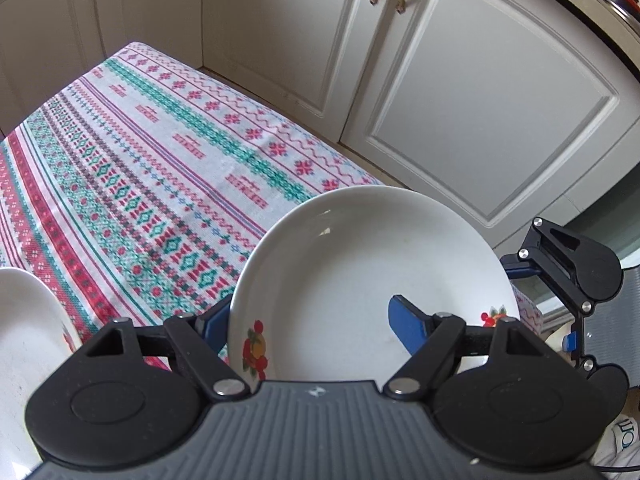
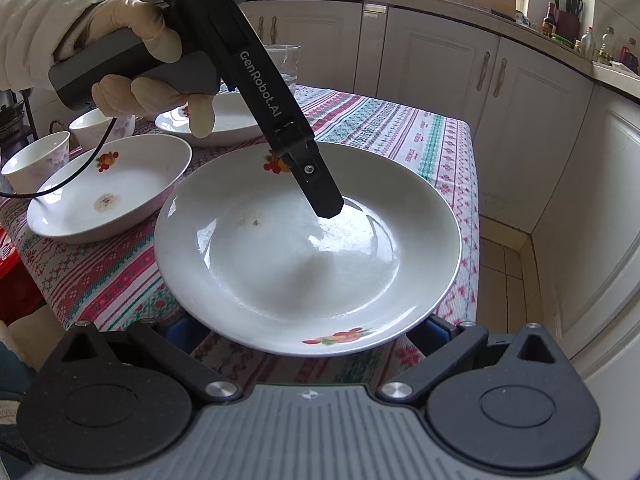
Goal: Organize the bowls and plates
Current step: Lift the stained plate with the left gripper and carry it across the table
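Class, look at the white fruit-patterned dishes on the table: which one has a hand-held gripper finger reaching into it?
The large shallow white plate nearest the camera; the deeper white bowl beside it is untouched.

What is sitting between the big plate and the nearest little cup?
A white bowl with a fruit decal sits between them on the patterned cloth, shown in the right wrist view.
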Demonstrator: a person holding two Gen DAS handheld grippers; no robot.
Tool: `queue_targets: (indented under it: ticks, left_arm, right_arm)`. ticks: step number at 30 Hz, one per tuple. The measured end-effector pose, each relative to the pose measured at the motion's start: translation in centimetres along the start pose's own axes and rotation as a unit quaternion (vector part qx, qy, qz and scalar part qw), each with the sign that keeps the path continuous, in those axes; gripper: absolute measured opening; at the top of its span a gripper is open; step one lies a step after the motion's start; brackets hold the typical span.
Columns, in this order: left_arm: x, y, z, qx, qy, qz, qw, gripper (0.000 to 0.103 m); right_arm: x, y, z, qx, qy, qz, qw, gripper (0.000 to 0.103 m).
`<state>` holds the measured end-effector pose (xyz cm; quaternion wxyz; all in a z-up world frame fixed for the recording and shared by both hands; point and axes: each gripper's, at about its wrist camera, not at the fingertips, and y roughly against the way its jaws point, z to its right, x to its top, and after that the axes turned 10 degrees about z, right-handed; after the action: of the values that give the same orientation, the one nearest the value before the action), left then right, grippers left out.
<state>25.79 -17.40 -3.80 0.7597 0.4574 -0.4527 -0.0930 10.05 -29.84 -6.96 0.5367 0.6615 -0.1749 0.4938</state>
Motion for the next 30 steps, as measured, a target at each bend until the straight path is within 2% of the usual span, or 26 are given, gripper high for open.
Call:
queue_targets:
  ticks: [15,30]
  left_arm:
    - [2.3,-1.7,-3.8,0.02,0.018,0.017,0.9995,0.079]
    - [2.4,-2.9,-4.6,0.025,0.025,0.018,0.9992,0.08]
  right_arm:
    - [2.2,-4.3,2.7,0.013,0.018,-0.01,1.0,0.103]
    - [2.4,-5.7,3.2,0.007,0.012,-0.017,1.0,0.103]
